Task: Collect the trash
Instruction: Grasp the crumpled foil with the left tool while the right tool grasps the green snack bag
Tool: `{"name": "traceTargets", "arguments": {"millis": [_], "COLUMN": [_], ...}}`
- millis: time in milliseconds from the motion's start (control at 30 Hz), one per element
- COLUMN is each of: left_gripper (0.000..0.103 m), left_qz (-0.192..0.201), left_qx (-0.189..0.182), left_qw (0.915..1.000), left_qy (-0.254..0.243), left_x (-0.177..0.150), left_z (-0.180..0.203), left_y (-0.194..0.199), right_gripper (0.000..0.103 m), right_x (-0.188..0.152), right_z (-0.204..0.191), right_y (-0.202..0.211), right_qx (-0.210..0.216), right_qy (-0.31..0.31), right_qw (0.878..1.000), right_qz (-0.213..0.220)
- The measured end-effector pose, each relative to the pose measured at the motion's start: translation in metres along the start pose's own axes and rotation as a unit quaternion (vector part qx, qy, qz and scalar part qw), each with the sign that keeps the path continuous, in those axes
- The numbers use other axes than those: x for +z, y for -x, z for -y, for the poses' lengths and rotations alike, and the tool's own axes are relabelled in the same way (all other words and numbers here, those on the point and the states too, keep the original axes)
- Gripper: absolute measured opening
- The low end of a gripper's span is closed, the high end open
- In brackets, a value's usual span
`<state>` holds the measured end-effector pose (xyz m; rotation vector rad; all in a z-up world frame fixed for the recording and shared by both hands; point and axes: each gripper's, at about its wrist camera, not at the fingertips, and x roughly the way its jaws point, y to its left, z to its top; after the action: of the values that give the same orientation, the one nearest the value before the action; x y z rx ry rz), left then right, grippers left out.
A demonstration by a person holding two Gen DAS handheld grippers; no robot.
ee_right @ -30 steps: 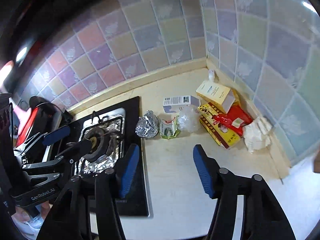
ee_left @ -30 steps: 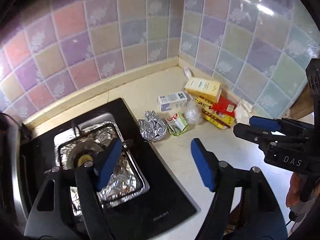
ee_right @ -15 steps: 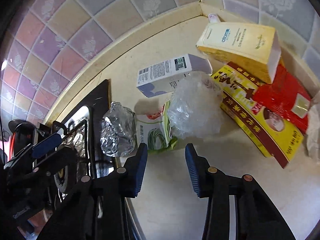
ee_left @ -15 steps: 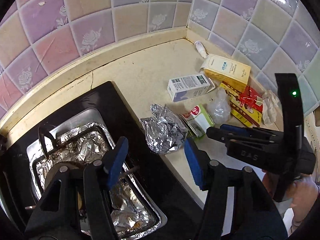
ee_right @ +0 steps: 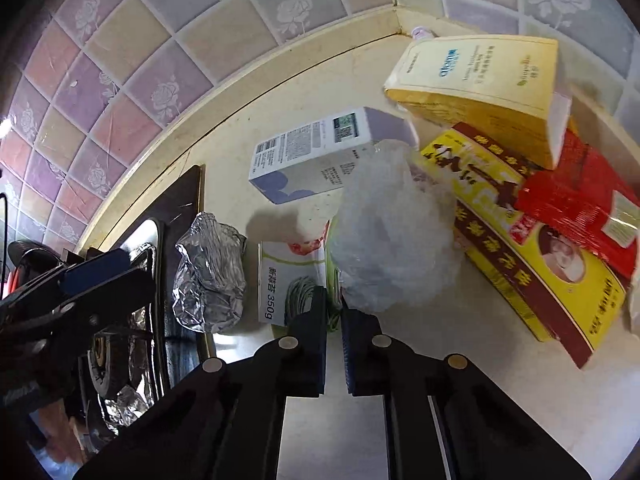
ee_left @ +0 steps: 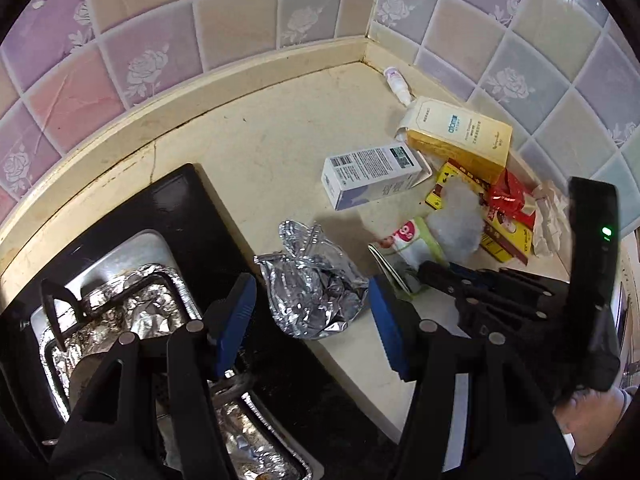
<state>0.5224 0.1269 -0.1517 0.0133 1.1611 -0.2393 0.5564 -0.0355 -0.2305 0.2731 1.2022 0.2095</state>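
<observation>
A crumpled foil ball (ee_left: 316, 292) lies where the black stove top meets the counter. My left gripper (ee_left: 312, 324) stands open, one blue pad on either side of the ball; the left gripper (ee_right: 140, 270) also shows beside the foil ball (ee_right: 210, 272) in the right wrist view. A green and white snack packet (ee_right: 288, 276) lies flat just right of the foil. My right gripper (ee_right: 333, 316) is shut on the packet's green edge, and the right gripper (ee_left: 424, 274) rests on the packet (ee_left: 408, 244). A crumpled clear plastic bag (ee_right: 392, 232) sits against the packet.
A white box (ee_left: 372, 172), a yellow box (ee_left: 460, 132), a yellow-red carton (ee_right: 532, 256), a red wrapper (ee_right: 580, 208), tissue (ee_left: 548, 220) and a small bottle (ee_left: 396, 80) crowd the tiled corner. The black stove (ee_left: 192, 216) with a foil-lined burner (ee_left: 120, 312) lies left.
Both grippers came down close to the trash. The right gripper's jaws closed on the packet's edge. The left gripper narrowed and now straddles the foil ball.
</observation>
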Motion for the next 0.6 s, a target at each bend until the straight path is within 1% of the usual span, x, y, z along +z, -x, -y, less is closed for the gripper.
{"name": "traceTargets", "arguments": {"millis": [133, 300, 433, 467, 533, 567, 600], "left_gripper": [0.056, 0.056, 0.055, 0.049, 0.044, 0.038, 0.038], "left_qz": [-0.014, -0.024, -0.031, -0.033, -0.029, -0.023, -0.020], "left_qx": [0.016, 0.059, 0.078, 0.081, 0.093, 0.097, 0.099], "left_qw": [0.9997, 0.9972, 0.9950, 0.9946, 0.9932, 0.9926, 0.9923], "left_qy": [-0.014, -0.039, -0.054, -0.057, -0.064, -0.069, -0.072], "left_x": [0.003, 0.005, 0.004, 0.003, 0.001, 0.000, 0.001], "left_z": [0.013, 0.029, 0.038, 0.040, 0.043, 0.045, 0.047], "left_y": [-0.017, -0.037, -0.048, -0.051, -0.053, -0.053, -0.053], "right_gripper": [0.006, 0.006, 0.006, 0.006, 0.006, 0.006, 0.006], "right_x": [-0.008, -0.020, -0.029, -0.029, -0.032, -0.031, -0.033], "right_z": [0.008, 0.011, 0.008, 0.010, 0.012, 0.015, 0.015], "right_y": [0.007, 0.018, 0.026, 0.033, 0.039, 0.044, 0.045], "right_qx": [0.000, 0.009, 0.021, 0.023, 0.026, 0.027, 0.028], "right_qy": [-0.009, -0.014, -0.021, -0.022, -0.024, -0.024, -0.025], "right_qw": [1.000, 1.000, 0.999, 0.999, 0.999, 0.999, 0.999], "right_qz": [0.004, 0.010, 0.015, 0.015, 0.015, 0.015, 0.015]}}
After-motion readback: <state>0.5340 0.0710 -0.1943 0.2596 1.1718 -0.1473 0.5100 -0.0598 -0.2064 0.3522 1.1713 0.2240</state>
